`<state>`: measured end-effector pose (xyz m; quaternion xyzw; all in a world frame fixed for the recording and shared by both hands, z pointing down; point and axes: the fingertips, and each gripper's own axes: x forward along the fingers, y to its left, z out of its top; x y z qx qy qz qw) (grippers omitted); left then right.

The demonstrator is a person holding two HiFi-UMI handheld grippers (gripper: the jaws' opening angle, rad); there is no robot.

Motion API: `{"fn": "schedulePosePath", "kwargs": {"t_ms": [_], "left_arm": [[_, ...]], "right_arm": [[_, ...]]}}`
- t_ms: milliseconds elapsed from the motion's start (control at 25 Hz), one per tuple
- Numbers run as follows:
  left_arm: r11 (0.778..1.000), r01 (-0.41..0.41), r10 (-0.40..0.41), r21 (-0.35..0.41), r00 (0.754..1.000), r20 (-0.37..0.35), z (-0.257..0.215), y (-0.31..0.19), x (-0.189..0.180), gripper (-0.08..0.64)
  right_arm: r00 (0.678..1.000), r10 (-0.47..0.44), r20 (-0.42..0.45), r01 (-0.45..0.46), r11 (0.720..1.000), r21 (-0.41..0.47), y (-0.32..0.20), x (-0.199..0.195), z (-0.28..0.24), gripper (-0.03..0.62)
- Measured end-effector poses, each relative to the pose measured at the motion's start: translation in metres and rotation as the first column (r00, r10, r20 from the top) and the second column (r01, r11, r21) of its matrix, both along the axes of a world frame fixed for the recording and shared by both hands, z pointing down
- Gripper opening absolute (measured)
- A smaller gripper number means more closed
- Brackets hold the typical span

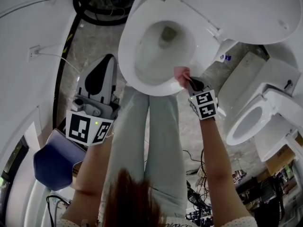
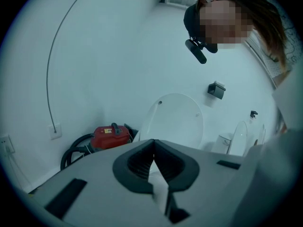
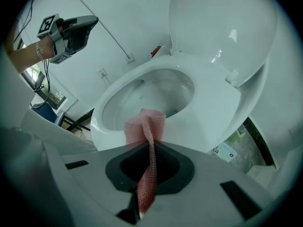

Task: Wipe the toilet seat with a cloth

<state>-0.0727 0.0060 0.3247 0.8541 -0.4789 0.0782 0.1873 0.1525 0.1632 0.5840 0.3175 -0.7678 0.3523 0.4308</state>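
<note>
The white toilet seat rings the open bowl, its lid raised behind. My right gripper is shut on a pink cloth, which rests on the seat's front right rim. In the right gripper view the pink cloth runs up between the jaws of the right gripper and bunches against the seat. My left gripper hangs left of the bowl, off the seat, jaws shut with nothing in them. The left gripper points toward the lid.
A second toilet stands at the right. A red vacuum with a black hose sits behind the bowl by the wall. A blue bin lies at lower left. Cables trail on the floor. The person's legs stand before the bowl.
</note>
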Motion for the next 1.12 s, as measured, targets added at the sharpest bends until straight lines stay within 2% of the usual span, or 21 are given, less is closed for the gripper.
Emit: {"fn": "schedulePosePath", "kwargs": {"t_ms": [640,1120], "left_arm": [[0.999,-0.03,0.03,-0.017,0.999,-0.014,0.003,0.001,-0.035,0.002],[0.999,-0.027,0.027,-0.023,1.0,-0.007,0.004,0.013,-0.054,0.003]], "right_arm": [[0.995,0.099,-0.033,-0.1,0.994,-0.053,0.023,-0.03,0.002,0.025],[0.998,0.053,-0.029,-0.055,0.996,-0.075,0.048,-0.067,0.002,0.025]]}}
